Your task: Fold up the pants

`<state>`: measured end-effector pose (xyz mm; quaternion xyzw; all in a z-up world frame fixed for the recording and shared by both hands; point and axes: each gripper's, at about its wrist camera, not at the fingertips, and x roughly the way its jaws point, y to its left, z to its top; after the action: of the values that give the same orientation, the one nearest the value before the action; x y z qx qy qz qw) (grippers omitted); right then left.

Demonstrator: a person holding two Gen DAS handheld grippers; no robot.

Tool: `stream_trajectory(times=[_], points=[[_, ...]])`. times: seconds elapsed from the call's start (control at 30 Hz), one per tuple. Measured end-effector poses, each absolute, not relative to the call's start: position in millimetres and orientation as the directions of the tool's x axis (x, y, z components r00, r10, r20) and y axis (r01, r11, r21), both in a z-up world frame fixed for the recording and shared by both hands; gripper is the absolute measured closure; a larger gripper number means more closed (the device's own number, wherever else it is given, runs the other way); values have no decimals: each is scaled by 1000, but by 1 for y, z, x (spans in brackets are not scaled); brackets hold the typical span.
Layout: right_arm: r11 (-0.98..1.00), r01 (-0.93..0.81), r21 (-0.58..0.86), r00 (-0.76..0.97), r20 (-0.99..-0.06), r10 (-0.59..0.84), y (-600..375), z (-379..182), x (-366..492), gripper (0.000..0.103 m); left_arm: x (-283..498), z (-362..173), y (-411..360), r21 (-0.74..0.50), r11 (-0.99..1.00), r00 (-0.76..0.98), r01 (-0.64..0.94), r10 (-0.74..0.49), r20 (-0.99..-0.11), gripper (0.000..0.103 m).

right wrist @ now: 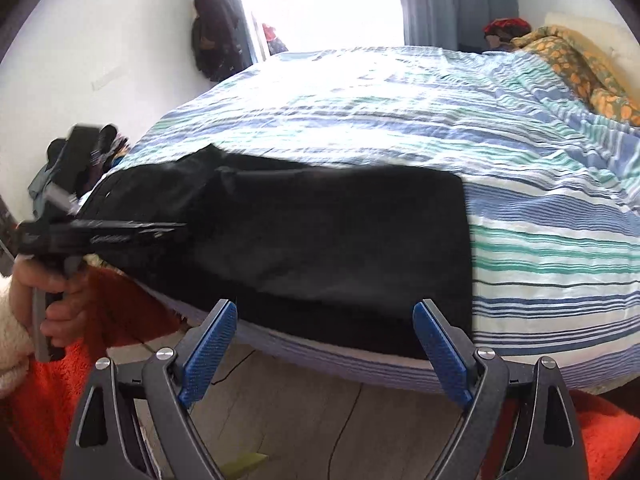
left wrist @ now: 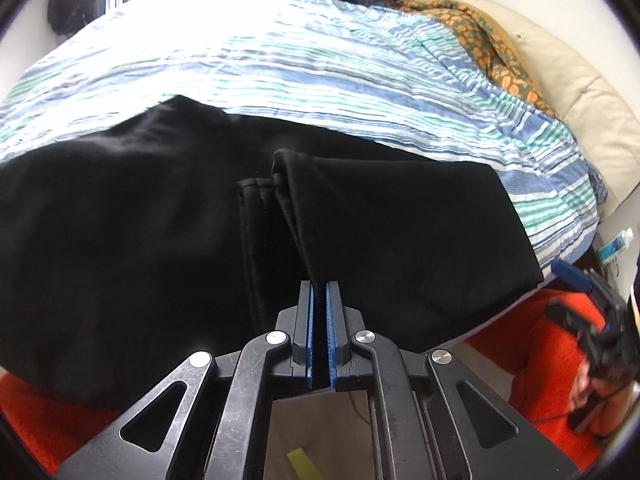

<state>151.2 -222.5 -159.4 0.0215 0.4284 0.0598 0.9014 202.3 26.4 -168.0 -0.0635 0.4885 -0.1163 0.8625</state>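
Striped bedspread (right wrist: 520, 220) under black pants (left wrist: 160, 220); orange blanket (left wrist: 500, 36) well apart.

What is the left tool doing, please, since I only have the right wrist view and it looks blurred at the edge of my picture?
Observer: The left tool is shut on a raised fold of the black pants, pinched between its blue pads.
Operator: Thank you. Which part of the pants is that fold?
Observer: It runs up to a hemmed edge that lies doubled on top of the cloth.
Operator: Is my right tool visible from there?
Observer: Yes, the right tool shows blurred at the right edge, off the bed, clear of the pants.
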Motion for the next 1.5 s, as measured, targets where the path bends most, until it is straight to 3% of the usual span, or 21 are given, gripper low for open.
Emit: stream_trajectory(times=[0.2,0.3,0.37,0.5,0.57,0.63,0.73,0.93,1.07,1.2,1.37,1.5], points=[[980,-28,197,648,-743,168,-251,-159,187,19,211,-184,20,-189,972,463,138,-232,-856,98],[941,5,339,478,-827,295,-263,-202,222,18,215,-184,22,-208,969,451,132,-245,-858,91],[943,42,330,459,-845,275,-268,-208,228,25,215,-184,25,-231,965,449,124,-262,-854,86],[939,19,343,554,-786,276,-267,-162,237,24,213,-180,31,-300,948,457,109,-315,-831,64],[958,-2,287,566,-789,237,-263,-152,249,23,213,-178,27,-281,953,478,114,-300,-825,48],[968,0,250,538,-816,211,-264,-162,264,21,212,-175,26,-239,965,501,109,-261,-825,40],[979,25,203,382,-907,179,-270,-209,285,19,212,-174,34,-246,966,506,76,-250,-826,40],[992,-11,124,521,-846,112,-258,-176,259,20,210,-172,59,-256,967,542,-19,-205,-815,28],[997,-45,57,611,-788,73,-245,-162,230,18,212,-180,68,-242,968,536,-60,-174,-826,27],[995,-99,-14,497,-867,37,-239,-206,230,13,210,-183,67,-230,971,535,-65,-161,-829,27],[984,-163,-69,492,-871,20,-235,-219,228,1,209,-182,64,-199,978,536,-63,-135,-834,27],[984,-166,-65,503,-864,27,-236,-223,224,0,210,-183,61,-186,981,533,-62,-124,-837,27]])
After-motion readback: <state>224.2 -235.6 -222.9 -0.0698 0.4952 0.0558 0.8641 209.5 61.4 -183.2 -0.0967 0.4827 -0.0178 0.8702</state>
